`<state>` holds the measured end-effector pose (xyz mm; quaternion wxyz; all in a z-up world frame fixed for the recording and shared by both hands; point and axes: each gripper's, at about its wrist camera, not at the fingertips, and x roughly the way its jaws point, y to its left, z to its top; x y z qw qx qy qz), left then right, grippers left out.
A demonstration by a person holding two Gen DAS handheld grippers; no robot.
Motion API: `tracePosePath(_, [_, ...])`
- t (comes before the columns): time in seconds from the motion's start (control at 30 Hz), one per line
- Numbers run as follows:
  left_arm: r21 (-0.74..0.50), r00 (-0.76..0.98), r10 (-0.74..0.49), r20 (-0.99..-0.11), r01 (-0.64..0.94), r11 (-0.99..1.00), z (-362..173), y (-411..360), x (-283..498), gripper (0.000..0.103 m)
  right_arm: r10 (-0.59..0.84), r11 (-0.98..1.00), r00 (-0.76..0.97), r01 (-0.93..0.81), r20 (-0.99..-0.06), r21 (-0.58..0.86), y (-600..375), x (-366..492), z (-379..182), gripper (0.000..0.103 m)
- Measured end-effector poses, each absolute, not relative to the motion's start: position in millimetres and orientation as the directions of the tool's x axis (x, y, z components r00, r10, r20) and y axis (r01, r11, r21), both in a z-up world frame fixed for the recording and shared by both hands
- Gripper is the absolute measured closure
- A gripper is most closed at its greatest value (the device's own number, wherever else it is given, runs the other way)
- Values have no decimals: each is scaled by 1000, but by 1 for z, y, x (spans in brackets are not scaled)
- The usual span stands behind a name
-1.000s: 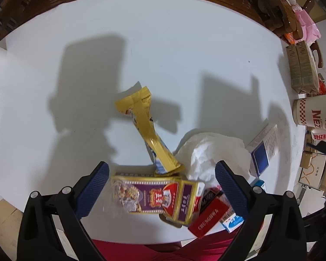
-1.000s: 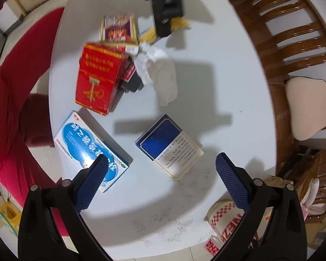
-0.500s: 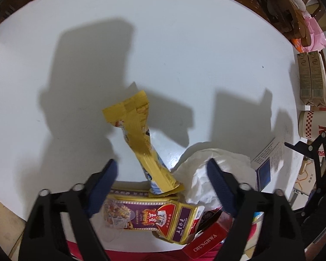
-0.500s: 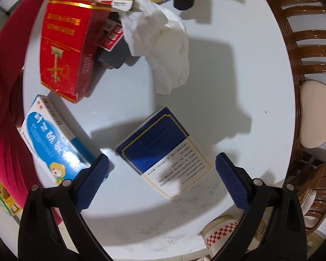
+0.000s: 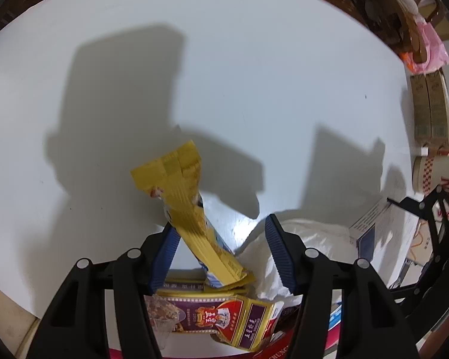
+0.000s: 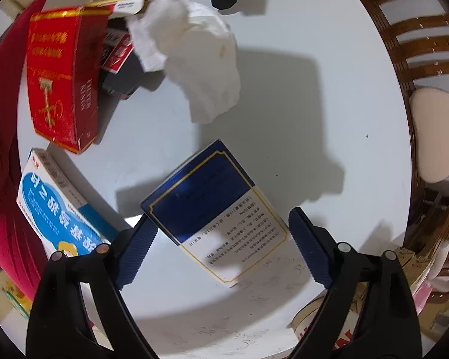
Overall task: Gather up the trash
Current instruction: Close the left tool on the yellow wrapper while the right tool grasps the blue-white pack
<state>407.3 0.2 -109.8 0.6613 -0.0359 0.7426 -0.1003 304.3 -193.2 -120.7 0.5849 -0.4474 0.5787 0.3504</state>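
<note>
Only in the left wrist view is the yellow foil wrapper seen whole: a long creased strip leaning up from a purple and gold carton, set between the closing jaws of the left gripper, whose ribbed blue pads are not yet pressed on it. In the right wrist view the right gripper is seen closing around a flat blue and white box lying on the round white table, the pads still clear of its edges. Crumpled white tissue appears in both views. The red carton and the blue medicine box are shown fully only there; the box print is blurred.
</note>
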Motion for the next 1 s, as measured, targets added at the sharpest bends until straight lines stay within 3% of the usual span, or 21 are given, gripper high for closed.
tracePosePath(0.03, [-197,-123,-187,-975,80,977,-109,2,410,46,-91,384,24,-921,-996,-57,-195,311,-119,35])
tracePosePath(0.23, [-160,-131,-143,-981,128,979,-107,9,421,48,-69,461,-20,-887,-997,-14,-204,331,-116,36])
tracePosePath(0.37, [-164,-131,-148,-980,124,979,-105,10,427,73,-60,509,-15,-861,-998,-17,-208,341,-113,36])
tracePosePath(0.47, [-176,-142,-160,-977,113,978,-107,22,433,84,-55,541,14,-840,-998,-42,-213,349,-109,37])
tracePosePath(1.0, [-182,0,-184,-983,160,970,-80,58,437,91,-14,794,356,-564,-934,-226,-218,353,-58,37])
